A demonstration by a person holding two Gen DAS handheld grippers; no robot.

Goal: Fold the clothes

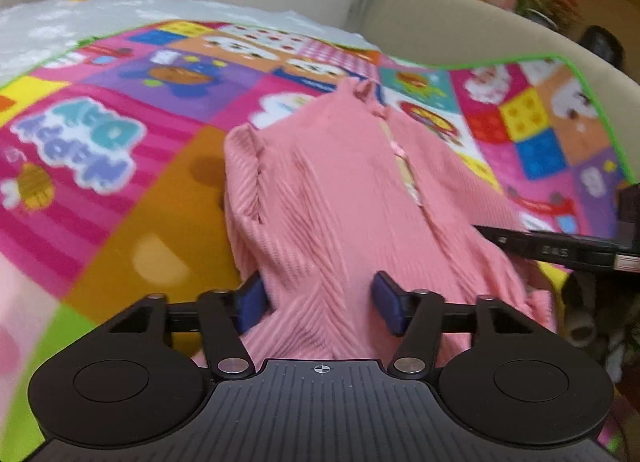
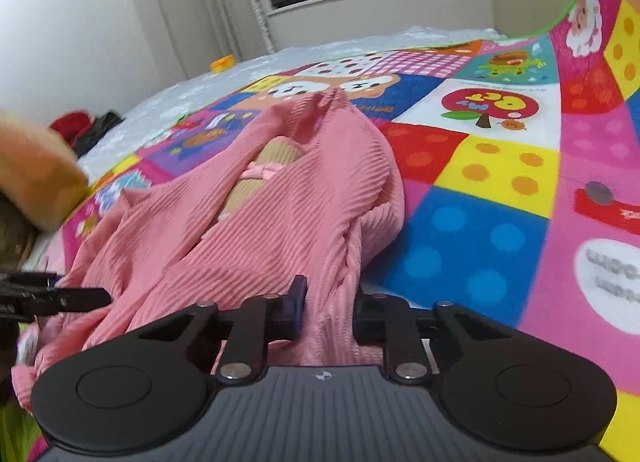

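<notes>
**Q.** Reading from left to right, with the pink garment (image 1: 336,198) as landmark, how does each hand-held gripper stand?

**A.** The left hand-held gripper (image 1: 322,302) sits at the garment's near edge, its blue pads (image 1: 252,304) standing apart with a wide band of ribbed cloth running between them. Whether they bear on the cloth cannot be told; the gap reads as partly open. The right hand-held gripper (image 2: 324,302) is at the same near edge, further right. One blue pad (image 2: 296,302) presses against a narrower gathered strip; the other finger is hidden by cloth, so a firm pinch is likely but not certain.

**Q.** And where does the garment lie?

**A.** On the patchwork play mat (image 1: 120,122) covering the bed, stretching away from both grippers, neck end farthest. Its front opening (a small bow (image 2: 262,172) sits there) shows a cream lining.

**Q.** Why two grips on one edge?

**A.** Presumably so the hem rises evenly and the body hangs or drags straight, which keeps a fold square. A single grip would let the knit twist.

**Q.** How far along is the fold?

**A.** The cloth is rumpled, its sides bunched inward. That fits either spreading before folding or a lengthwise fold under way.
</notes>
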